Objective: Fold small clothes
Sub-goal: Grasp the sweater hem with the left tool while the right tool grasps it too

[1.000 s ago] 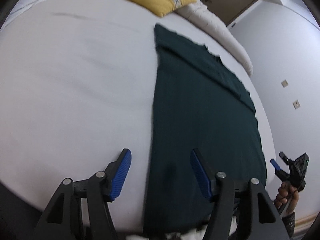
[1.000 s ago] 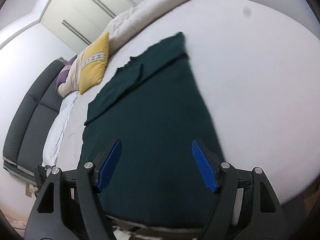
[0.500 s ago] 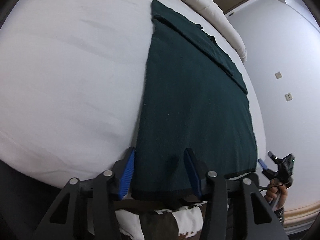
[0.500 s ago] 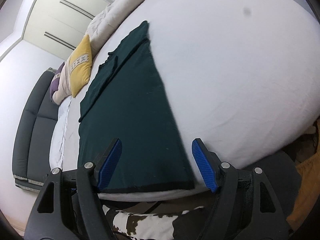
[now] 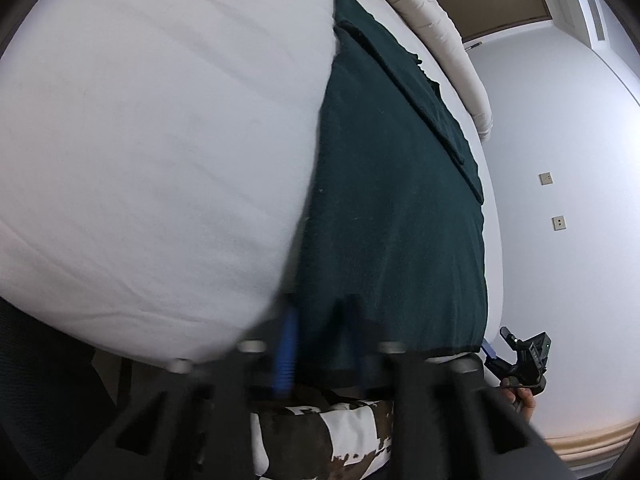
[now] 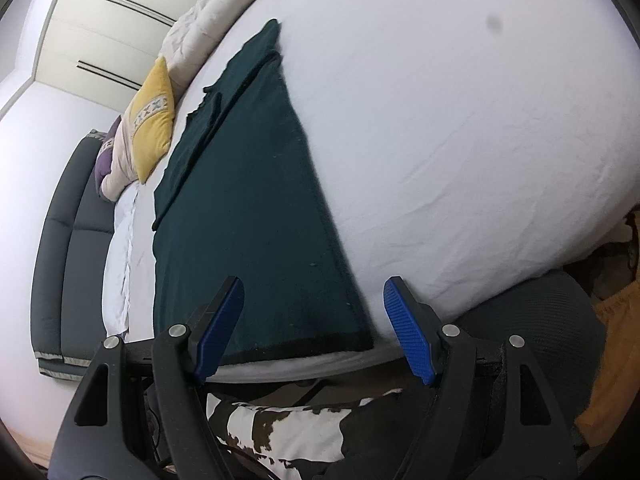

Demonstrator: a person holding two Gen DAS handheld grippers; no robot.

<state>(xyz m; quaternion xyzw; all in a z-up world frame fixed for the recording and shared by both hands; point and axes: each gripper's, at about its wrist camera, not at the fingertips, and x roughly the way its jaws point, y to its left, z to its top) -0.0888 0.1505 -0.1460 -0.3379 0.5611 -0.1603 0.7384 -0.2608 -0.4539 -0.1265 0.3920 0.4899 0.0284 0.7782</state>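
Observation:
A dark green garment (image 5: pixel 392 200) lies flat on the white bed (image 5: pixel 160 160), its hem at the near edge. My left gripper (image 5: pixel 320 356) is blurred; its blue pads have closed in on the garment's near left hem corner, which sits between them. My right gripper (image 6: pixel 312 332) is open at the garment's near right hem corner (image 6: pixel 360 340) in the right wrist view, where the garment (image 6: pixel 248 208) stretches away from me. The right gripper also shows in the left wrist view (image 5: pixel 520 356), at the bed's right edge.
A yellow pillow (image 6: pixel 154 120) and a rolled beige duvet (image 6: pixel 200 20) lie at the far end of the bed. A grey sofa (image 6: pixel 64 240) stands at the left. A black-and-white patterned cloth (image 6: pixel 280 428) is below the bed edge.
Both grippers dropped toward the bed's near edge, onto the hem. The left jaws narrowed around the left hem corner. The right jaws stayed wide open.

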